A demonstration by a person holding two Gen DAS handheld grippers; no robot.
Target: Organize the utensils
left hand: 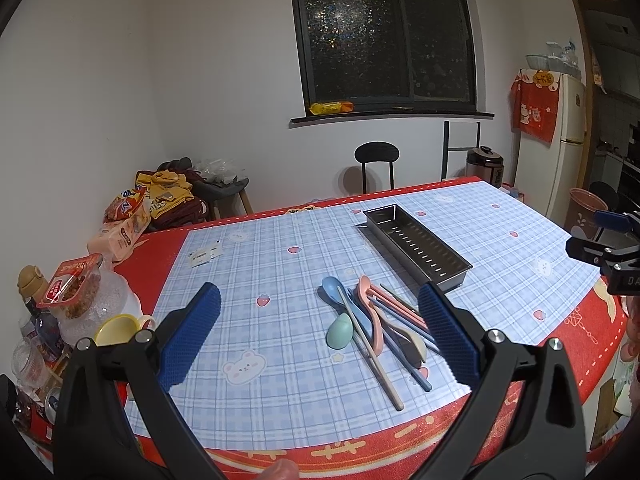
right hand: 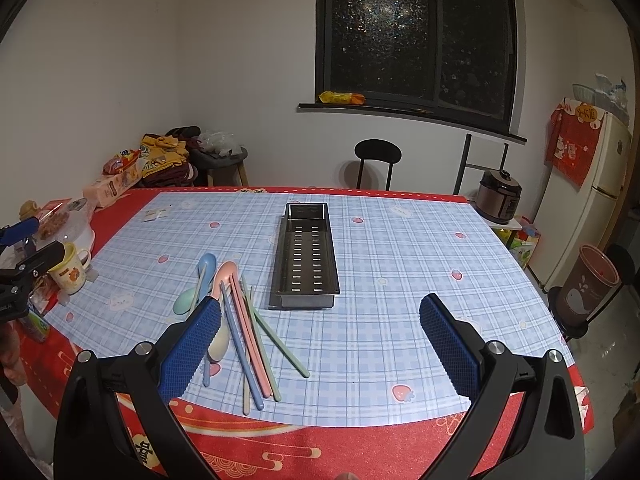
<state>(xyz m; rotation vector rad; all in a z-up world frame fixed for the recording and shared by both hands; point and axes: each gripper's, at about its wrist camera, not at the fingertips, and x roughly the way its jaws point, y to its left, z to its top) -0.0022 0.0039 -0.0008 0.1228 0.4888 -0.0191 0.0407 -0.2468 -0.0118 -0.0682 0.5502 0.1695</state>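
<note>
Nothing sorted yet: tray (right hand: 306,254) empty, utensils (right hand: 240,320) piled beside it, both grippers' jaws released w/ nothing held.

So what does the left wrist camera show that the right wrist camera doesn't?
Only the left wrist view shows the yellow bowl and glass jar at the table's near-left edge. Only the right wrist view shows the printed mug whole. Both share the metal tray, empty, the heap of spoons and chopsticks on the tablecloth, and open grippers: left gripper, right gripper.
</note>
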